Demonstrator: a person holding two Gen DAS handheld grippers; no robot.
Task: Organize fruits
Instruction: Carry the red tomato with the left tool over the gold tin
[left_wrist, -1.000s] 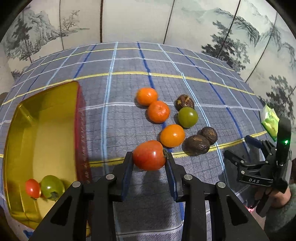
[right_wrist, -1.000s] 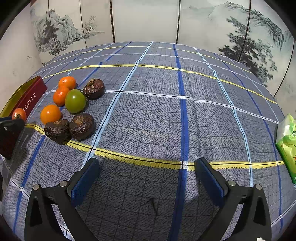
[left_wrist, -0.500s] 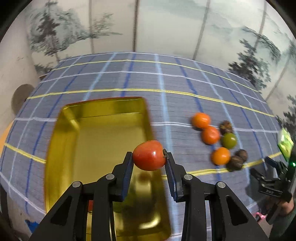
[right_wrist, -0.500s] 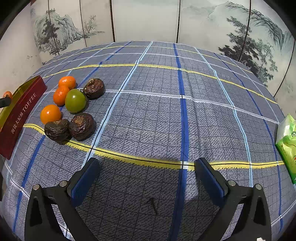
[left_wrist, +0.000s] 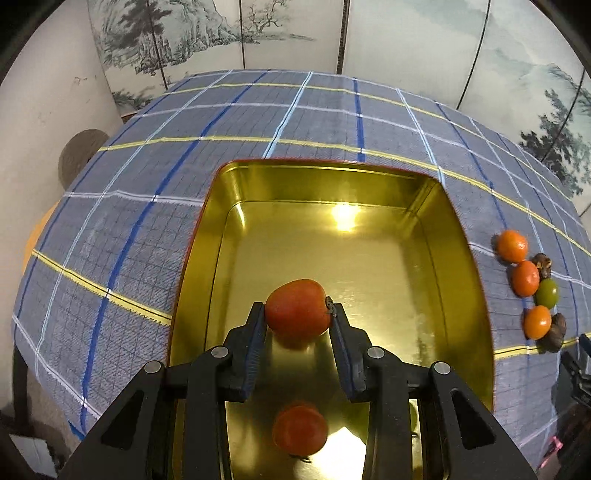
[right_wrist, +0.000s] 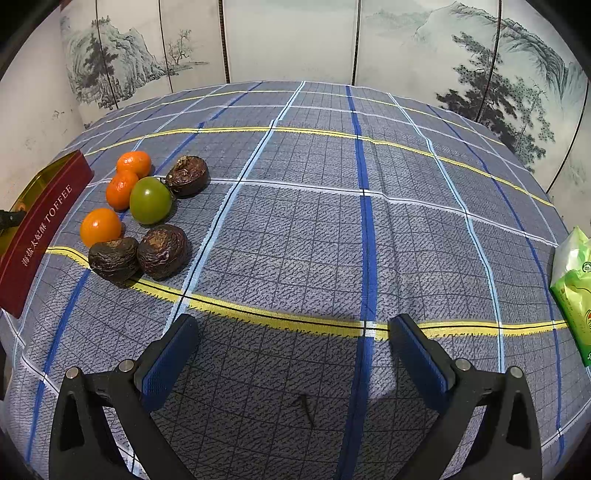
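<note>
Left tool: now over the middle of the gold tin, no longer above the tabletop's fruit cluster.
Red tomato: carried along, now hanging above the tin's floor, its reflection below.

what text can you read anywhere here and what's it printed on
"TOFFEE": white letters on the red outer side of the tin, seen in the right wrist view.
A row of Chinese characters precedes it on that side; too small to read reliably.
The green packet carries a round logo and print, too blurred to read.
</note>
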